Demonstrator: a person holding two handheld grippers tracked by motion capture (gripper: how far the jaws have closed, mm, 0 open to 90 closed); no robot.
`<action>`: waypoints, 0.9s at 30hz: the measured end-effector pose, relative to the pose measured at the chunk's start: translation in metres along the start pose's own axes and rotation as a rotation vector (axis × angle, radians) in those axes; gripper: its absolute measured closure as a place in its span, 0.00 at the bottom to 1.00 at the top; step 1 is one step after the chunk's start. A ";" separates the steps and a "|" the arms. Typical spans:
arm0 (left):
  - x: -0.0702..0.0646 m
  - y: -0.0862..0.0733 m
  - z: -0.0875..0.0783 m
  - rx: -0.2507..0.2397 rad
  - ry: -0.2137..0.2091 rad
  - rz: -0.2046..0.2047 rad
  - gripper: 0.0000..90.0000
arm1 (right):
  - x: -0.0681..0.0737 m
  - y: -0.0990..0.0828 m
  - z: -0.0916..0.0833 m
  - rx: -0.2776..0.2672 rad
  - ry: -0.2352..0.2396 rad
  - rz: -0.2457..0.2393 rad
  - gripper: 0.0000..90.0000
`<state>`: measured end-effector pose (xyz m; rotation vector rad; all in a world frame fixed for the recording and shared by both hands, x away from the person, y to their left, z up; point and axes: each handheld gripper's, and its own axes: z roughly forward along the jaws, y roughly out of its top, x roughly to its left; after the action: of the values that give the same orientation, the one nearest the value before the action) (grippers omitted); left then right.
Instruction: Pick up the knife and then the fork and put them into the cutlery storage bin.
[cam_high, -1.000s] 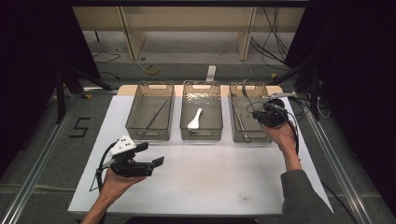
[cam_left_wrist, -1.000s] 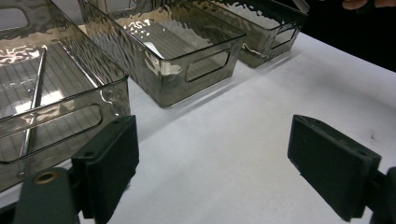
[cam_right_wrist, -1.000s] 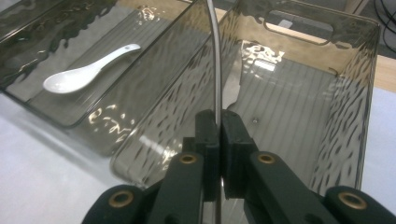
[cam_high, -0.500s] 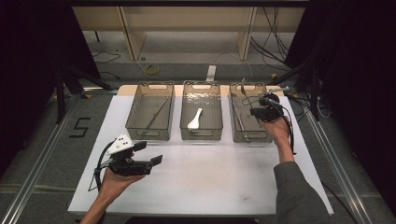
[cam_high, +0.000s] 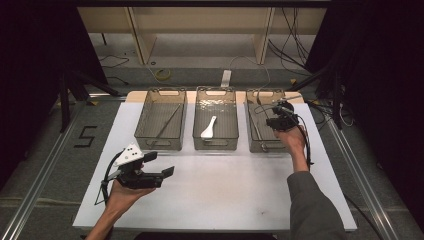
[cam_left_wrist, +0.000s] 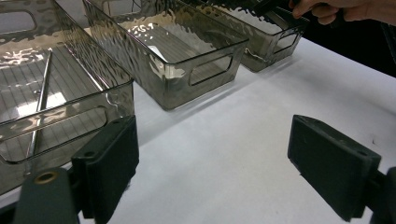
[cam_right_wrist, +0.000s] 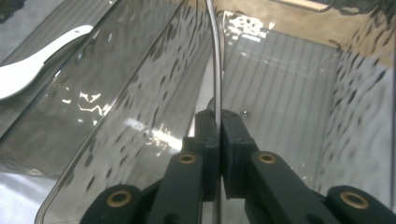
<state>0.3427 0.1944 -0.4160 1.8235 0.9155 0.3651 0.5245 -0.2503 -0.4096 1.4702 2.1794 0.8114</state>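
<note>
The white tabletop (cam_high: 225, 195) carries 3 clear smoky bins in a row along its far edge: the left bin (cam_high: 161, 120), the middle bin (cam_high: 215, 119) and the right bin (cam_high: 263, 120), standing just beside one another, lengthwise away from the person.

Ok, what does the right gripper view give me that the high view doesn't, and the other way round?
Right gripper view: close up, the right gripper is pinched shut on a thin metal piece inside the right bin. High view: the layout on the white table, a thin rod lying in the left bin, and the left gripper held open in front of it. Both: the white spoon in the middle bin, beside the right bin.
</note>
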 end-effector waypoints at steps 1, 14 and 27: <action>0.000 0.000 0.000 0.002 -0.002 -0.004 0.18 | 0.001 0.000 0.001 0.006 -0.004 0.000 0.96; 0.001 0.001 -0.001 -0.011 -0.022 -0.034 0.18 | 0.004 -0.002 -0.017 -0.079 0.094 0.027 0.62; 0.002 0.000 -0.001 -0.011 -0.032 -0.042 0.18 | 0.033 -0.011 -0.041 -0.148 0.215 -0.005 0.41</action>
<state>0.3436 0.1958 -0.4156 1.7928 0.9265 0.3127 0.4797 -0.2331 -0.3859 1.3583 2.2180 1.1503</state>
